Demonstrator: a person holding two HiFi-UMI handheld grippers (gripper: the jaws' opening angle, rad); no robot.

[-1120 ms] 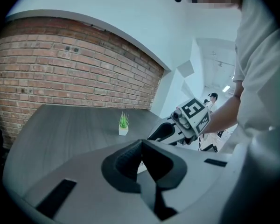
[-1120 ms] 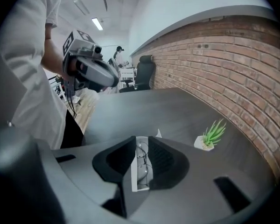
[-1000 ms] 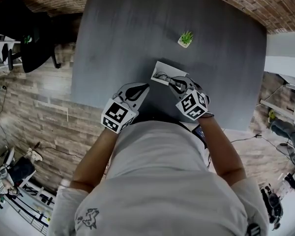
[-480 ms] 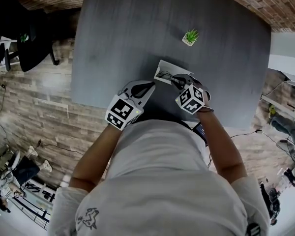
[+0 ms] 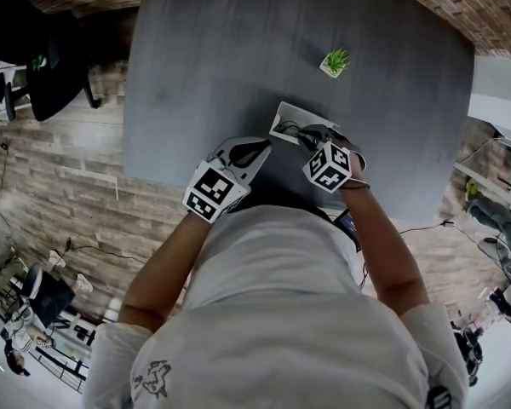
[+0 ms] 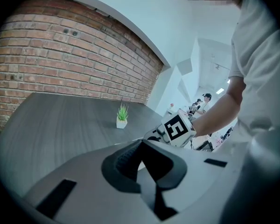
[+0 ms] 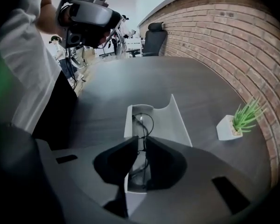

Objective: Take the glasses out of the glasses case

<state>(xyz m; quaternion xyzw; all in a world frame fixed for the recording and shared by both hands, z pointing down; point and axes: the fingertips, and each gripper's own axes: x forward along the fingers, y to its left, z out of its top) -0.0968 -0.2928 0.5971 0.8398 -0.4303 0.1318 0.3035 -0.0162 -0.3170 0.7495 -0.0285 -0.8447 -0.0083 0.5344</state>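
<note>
Reaching down into the open glasses case (image 7: 175, 120), the right gripper (image 7: 142, 141) is closing its jaws, with the thin wire of the glasses (image 7: 144, 120) between them but not squeezed yet; the glasses lie inside the case on the table (image 7: 130, 73), right under these jaws, their long way pointing straight away from them; the left gripper (image 6: 141, 144) is pinched together on nothing, off to the side, so the right hand is nearer
</note>
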